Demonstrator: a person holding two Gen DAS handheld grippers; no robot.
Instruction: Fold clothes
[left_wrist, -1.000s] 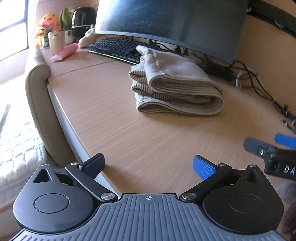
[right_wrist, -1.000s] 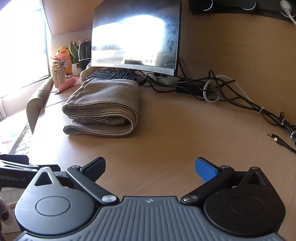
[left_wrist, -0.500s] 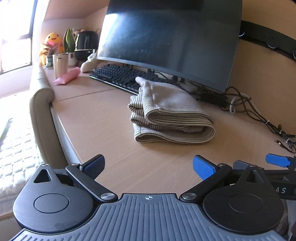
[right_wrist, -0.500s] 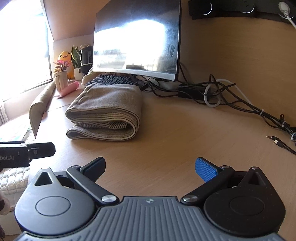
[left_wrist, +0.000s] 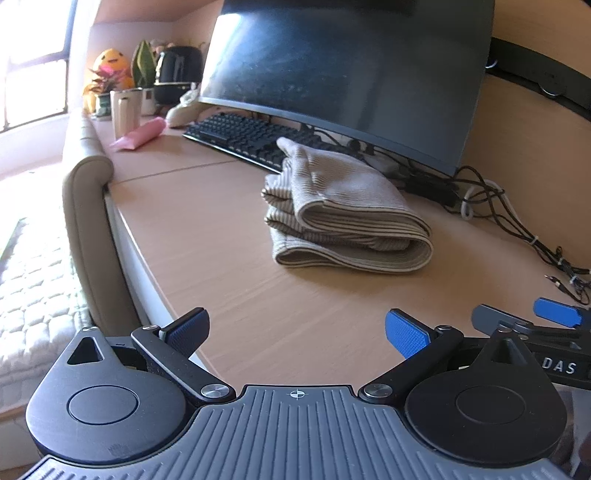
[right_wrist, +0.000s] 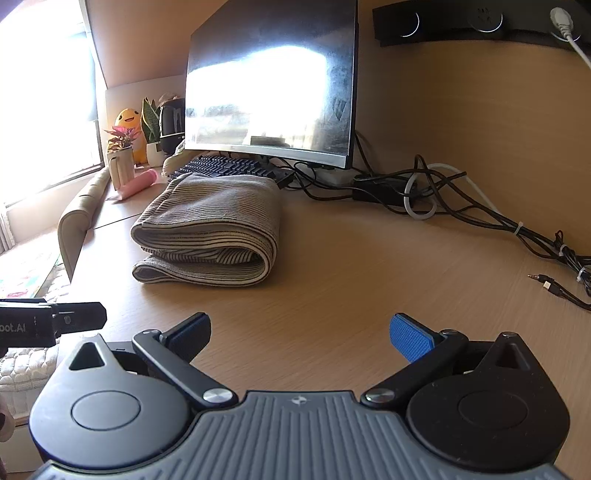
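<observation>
Striped garment (left_wrist: 343, 218) sits folded on desk (left_wrist: 207, 229), ahead of both tongs, well apart. Left gripper (left_wrist: 295, 330) and right gripper (right_wrist: 301, 332) both spread wide, empty. Over the last second both backed away from it; fold looks complete.

A dark monitor (left_wrist: 354, 77) and a black keyboard (left_wrist: 243, 134) are set on the wooden desk (left_wrist: 207, 236). Tangled cables (right_wrist: 480, 210) are spread at the right; potted plants (right_wrist: 122, 155) are placed by the window.
</observation>
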